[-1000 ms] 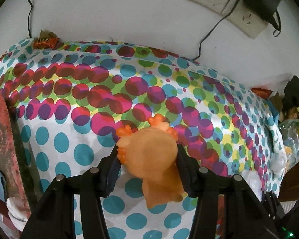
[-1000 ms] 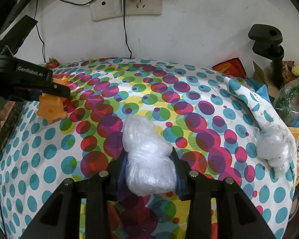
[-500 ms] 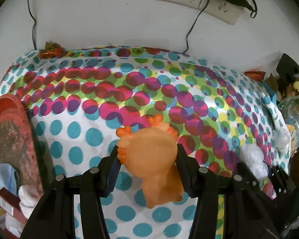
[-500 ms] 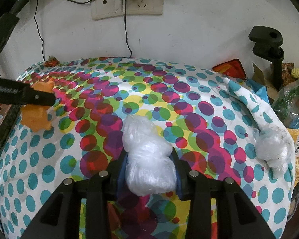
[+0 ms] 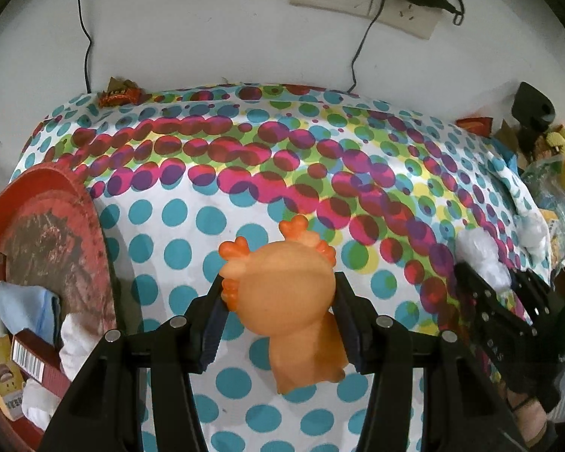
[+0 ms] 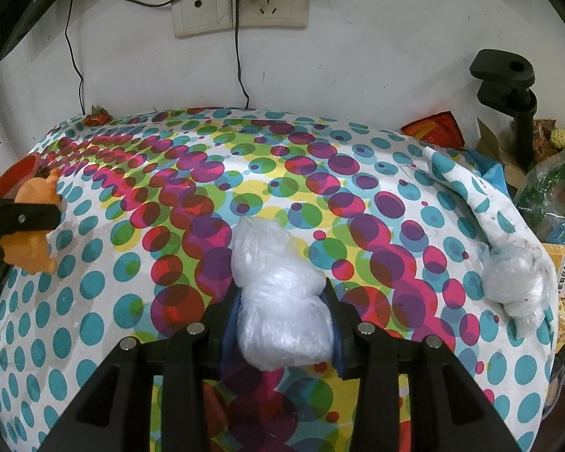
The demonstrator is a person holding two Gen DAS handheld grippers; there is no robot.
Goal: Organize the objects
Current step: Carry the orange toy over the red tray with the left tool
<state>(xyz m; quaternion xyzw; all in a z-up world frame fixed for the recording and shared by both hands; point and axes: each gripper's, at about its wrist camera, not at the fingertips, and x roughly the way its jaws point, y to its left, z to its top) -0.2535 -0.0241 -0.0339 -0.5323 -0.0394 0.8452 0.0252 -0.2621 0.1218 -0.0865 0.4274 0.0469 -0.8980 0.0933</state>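
My left gripper (image 5: 280,301) is shut on an orange rubber toy animal (image 5: 290,301) and holds it above the left part of the polka-dot tablecloth (image 5: 192,207). The toy also shows at the left edge of the right wrist view (image 6: 32,237). My right gripper (image 6: 282,320) is shut on a crumpled clear plastic bag (image 6: 278,301) over the middle of the cloth. That bag and gripper show at the right of the left wrist view (image 5: 482,256). A second crumpled plastic bag (image 6: 516,282) lies on the cloth near its right edge.
A red basin (image 5: 52,241) holding cloths and boxes stands off the table's left edge. A candy wrapper (image 5: 118,96) lies at the back left corner. A black clamp post (image 6: 512,94), snack packets and bags crowd the right side. Wall sockets (image 6: 241,7) with cables hang behind.
My left gripper has moved back and to the left with the toy, bringing the red basin more into view. My right gripper and its bag have barely moved.
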